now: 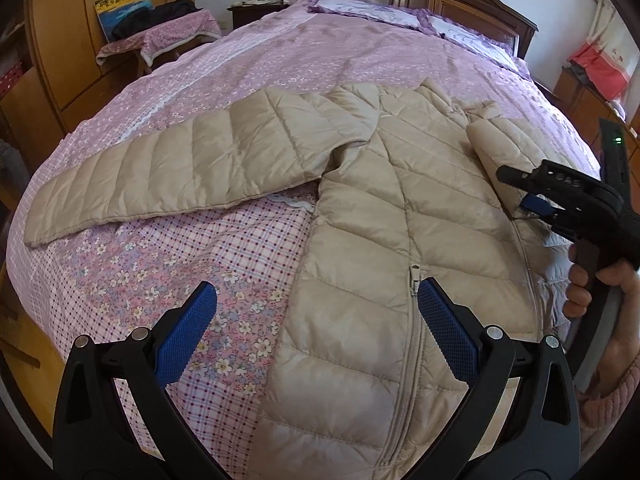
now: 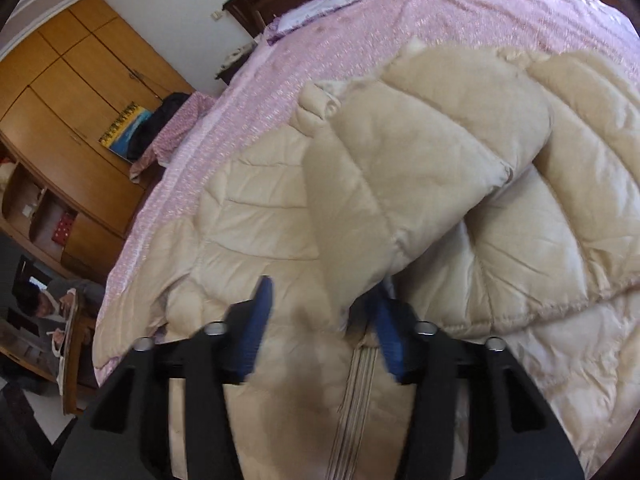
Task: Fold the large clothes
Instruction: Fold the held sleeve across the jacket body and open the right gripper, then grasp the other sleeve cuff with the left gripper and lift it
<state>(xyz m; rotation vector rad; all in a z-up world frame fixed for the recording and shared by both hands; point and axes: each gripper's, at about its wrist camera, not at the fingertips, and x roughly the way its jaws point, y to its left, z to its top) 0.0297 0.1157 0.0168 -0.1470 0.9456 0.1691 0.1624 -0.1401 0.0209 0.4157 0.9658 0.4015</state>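
Observation:
A beige quilted puffer jacket [image 1: 360, 200] lies front up on the bed, zipper toward me. One sleeve [image 1: 160, 168] stretches out flat to the left. The other sleeve [image 1: 496, 148] is folded over the jacket's body; it also shows in the right wrist view [image 2: 400, 168]. My left gripper [image 1: 316, 320] is open and empty, low over the jacket's lower left edge. My right gripper [image 2: 324, 312] has its jaws apart around the folded sleeve's cuff end, which lies between the blue pads [image 2: 256, 320]. The right gripper also shows in the left wrist view [image 1: 532, 196].
The bed [image 1: 180, 264] has a pink floral cover, with pillows [image 1: 460, 28] and a dark headboard at the far end. A wooden wardrobe [image 1: 80, 32] and a small covered table [image 1: 160, 36] stand to the left. A red cloth [image 1: 600, 68] lies on furniture at right.

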